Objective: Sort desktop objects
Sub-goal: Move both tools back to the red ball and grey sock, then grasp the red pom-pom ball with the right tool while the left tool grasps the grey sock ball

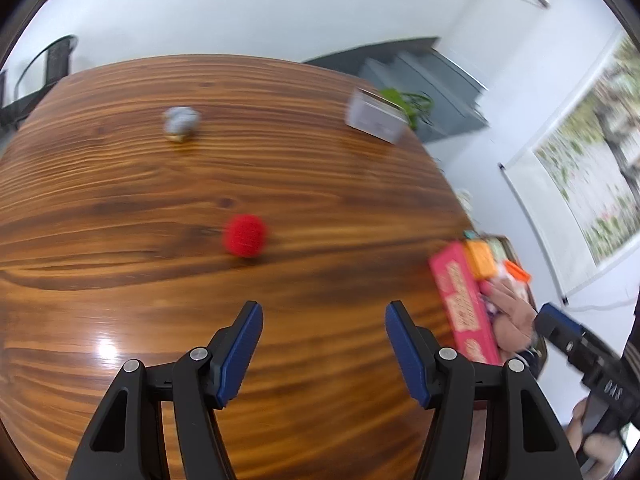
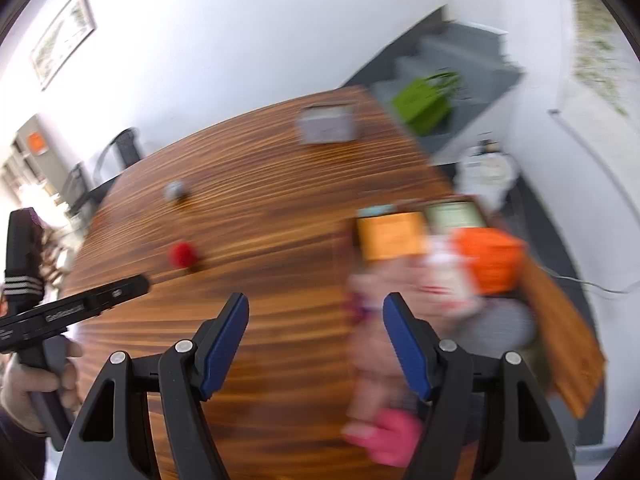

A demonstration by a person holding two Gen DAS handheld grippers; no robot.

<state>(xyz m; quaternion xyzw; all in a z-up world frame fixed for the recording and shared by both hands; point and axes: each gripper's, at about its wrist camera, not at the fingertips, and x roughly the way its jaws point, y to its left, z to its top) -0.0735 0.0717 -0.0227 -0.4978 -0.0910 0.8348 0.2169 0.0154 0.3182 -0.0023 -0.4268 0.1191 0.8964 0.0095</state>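
Since both views are smeared with blur, the first thing to do well is to slow down and settle over one item before closing on it. The broad glossy striped-wood worktop [image 1: 120, 240] carries only a few loose things, well apart, so each can be approached without knocking another.

At the worktop's right edge sits the wooden tray [image 2: 560, 320], the only container already loaded: in it I make out a long pink printed box [image 1: 464, 304], a flat orange box [image 2: 390, 236], a pale green box [image 2: 454, 216] and a bright orange ribbed object [image 2: 492, 264], with blurred pink and white items I cannot identify. Near the far right corner stands a small grey rectangular box [image 1: 374, 118]; whether it holds anything cannot be told.

Near the middle lies the small red fuzzy ball [image 1: 245, 241], and further toward the far edge the small grey crumpled lump on a yellowish base [image 1: 181, 123].

The left gripper [image 1: 324, 324] hangs over bare wood just short of the red ball, blue pads spread with nothing between them. The right gripper [image 2: 316, 316] is likewise spread and empty, above the tray's near side. The ball looks light and likely to roll, so a centred pinch from above seems wisest.
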